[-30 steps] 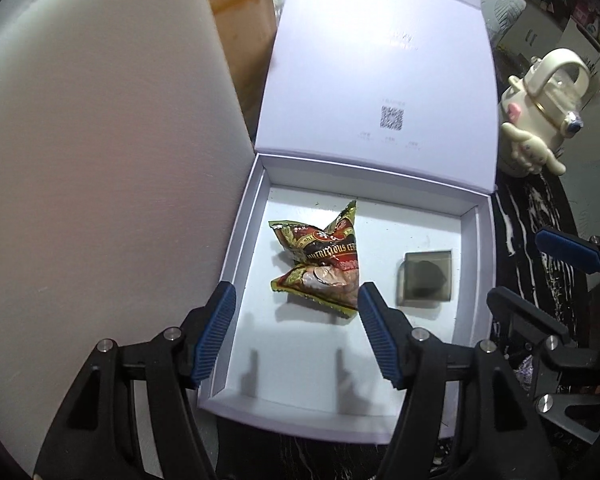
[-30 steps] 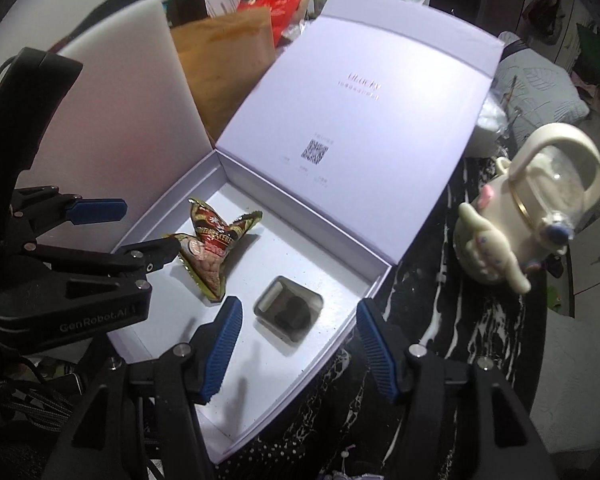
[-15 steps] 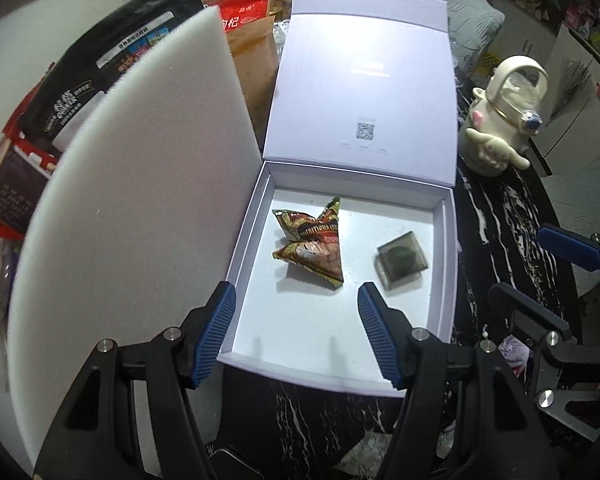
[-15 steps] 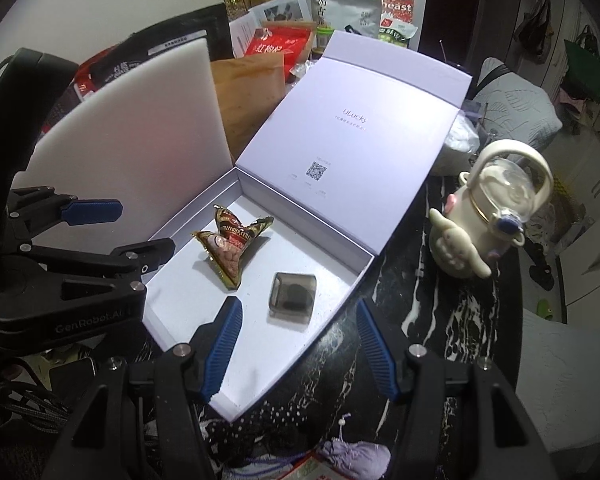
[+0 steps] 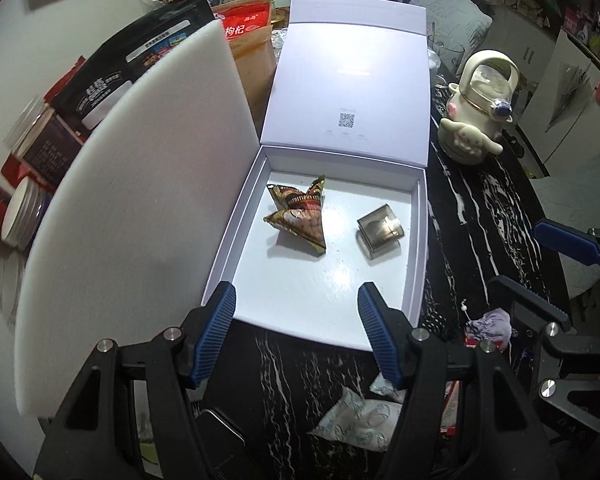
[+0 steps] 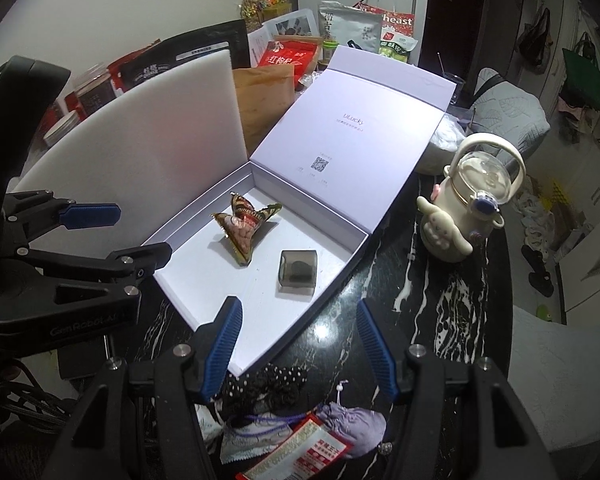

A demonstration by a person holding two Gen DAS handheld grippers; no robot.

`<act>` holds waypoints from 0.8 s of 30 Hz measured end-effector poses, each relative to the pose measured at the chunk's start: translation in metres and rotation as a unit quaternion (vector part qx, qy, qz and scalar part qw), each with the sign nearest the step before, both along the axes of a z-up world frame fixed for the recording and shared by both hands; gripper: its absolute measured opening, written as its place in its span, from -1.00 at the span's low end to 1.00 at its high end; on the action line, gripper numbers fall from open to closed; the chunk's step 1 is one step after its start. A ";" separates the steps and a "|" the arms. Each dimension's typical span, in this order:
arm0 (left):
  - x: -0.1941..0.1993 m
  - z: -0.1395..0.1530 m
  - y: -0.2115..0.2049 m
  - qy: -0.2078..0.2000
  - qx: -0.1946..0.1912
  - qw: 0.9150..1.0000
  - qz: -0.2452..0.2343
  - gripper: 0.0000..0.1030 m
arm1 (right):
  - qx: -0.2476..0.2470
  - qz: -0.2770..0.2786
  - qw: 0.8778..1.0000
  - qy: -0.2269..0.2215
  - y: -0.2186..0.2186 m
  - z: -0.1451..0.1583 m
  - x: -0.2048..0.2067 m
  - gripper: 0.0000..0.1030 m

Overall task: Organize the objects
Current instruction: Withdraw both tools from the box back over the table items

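Observation:
An open white box (image 5: 332,324) (image 6: 188,288) with its lid raised stands on the black marble table. Inside lie a triangular snack packet (image 5: 300,216) (image 6: 246,226) and a small dark translucent case (image 5: 380,230) (image 6: 298,272). My left gripper (image 5: 298,334) is open and empty, pulled back over the box's near edge; it also shows in the right wrist view (image 6: 140,236). My right gripper (image 6: 300,344) is open and empty, at the box's near right corner; it also shows in the left wrist view (image 5: 540,268).
A white foam sheet (image 5: 140,200) leans left of the box. A cream character kettle (image 5: 478,112) (image 6: 468,204) stands to the right. A purple pouch (image 6: 352,420), a dotted fabric item (image 6: 268,384), a white sachet (image 5: 360,420) and a red-and-white packet (image 6: 300,456) lie near the front. Snack bags crowd the back.
Both grippers have pulled back and up from the box, so more of the table and the items in front of the box show. The packet and case stay in the box.

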State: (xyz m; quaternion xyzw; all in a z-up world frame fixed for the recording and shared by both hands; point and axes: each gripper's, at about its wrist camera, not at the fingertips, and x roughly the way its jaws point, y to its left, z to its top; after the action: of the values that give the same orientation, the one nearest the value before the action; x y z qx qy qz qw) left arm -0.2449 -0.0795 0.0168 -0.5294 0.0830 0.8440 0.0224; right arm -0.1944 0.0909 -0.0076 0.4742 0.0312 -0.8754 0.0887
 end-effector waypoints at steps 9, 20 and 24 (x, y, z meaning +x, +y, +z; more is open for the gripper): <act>0.038 0.007 0.010 0.001 0.006 0.999 0.045 0.20 | -0.007 0.037 0.999 0.008 0.014 0.006 0.023 0.16; 0.087 0.009 0.041 0.003 0.015 0.993 0.116 0.20 | -0.008 0.103 0.995 0.007 0.039 0.010 0.051 0.16; 0.103 0.009 0.055 0.004 0.016 0.990 0.137 0.20 | -0.007 0.126 0.992 0.006 0.049 0.010 0.059 0.16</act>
State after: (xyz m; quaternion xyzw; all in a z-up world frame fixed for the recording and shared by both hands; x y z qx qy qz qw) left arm -0.1419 -0.0241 0.0254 -0.5323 -0.0041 0.8423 -0.0850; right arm -0.1353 0.1394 0.0028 0.4603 0.0850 -0.8603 0.2018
